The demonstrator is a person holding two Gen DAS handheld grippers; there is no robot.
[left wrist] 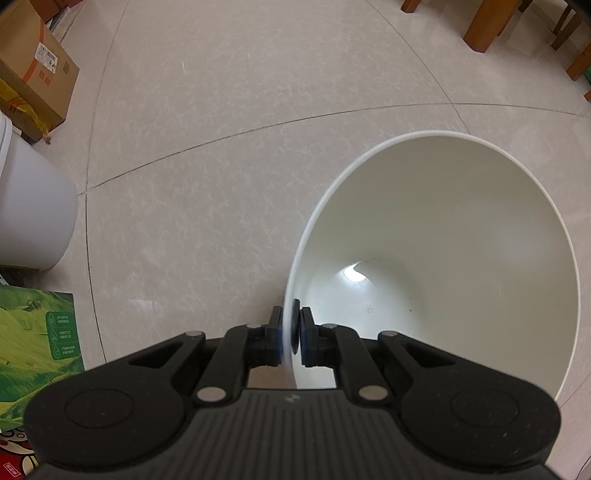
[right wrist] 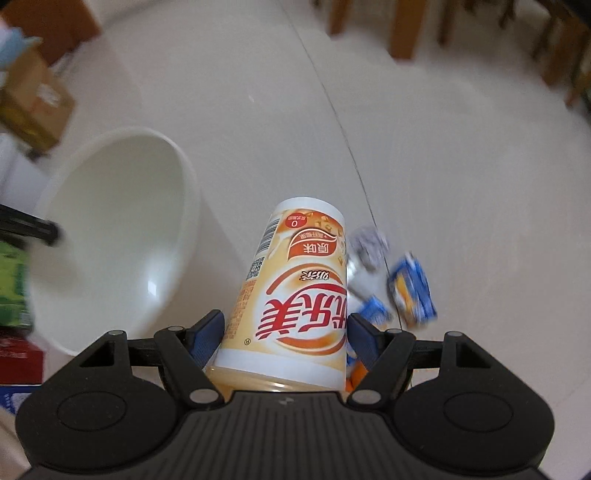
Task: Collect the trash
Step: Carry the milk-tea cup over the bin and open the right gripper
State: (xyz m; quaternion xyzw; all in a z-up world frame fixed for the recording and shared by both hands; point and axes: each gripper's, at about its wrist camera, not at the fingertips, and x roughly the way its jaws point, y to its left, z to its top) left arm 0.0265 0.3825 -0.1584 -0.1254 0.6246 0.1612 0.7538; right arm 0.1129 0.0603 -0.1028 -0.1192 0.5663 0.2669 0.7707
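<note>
In the left wrist view my left gripper [left wrist: 289,328] is shut on the rim of a white plastic bin [left wrist: 443,236], one pad inside the wall and one outside. The bin looks empty, with a bright glint at its bottom. In the right wrist view my right gripper [right wrist: 286,332] is shut on a yellow and red milk tea cup [right wrist: 295,295], held upside down with its base pointing away, above the floor. The same white bin [right wrist: 110,236] stands to the left, with the left gripper's black tip at its rim. Crumpled blue and white wrappers [right wrist: 410,291] lie on the floor beyond the cup.
Cardboard boxes [left wrist: 33,70] and a white bucket [left wrist: 29,210] stand at the left, with a green carton [left wrist: 37,343] nearer. Wooden furniture legs [left wrist: 487,26] stand at the far right. Pale floor tiles [left wrist: 229,147] stretch between them.
</note>
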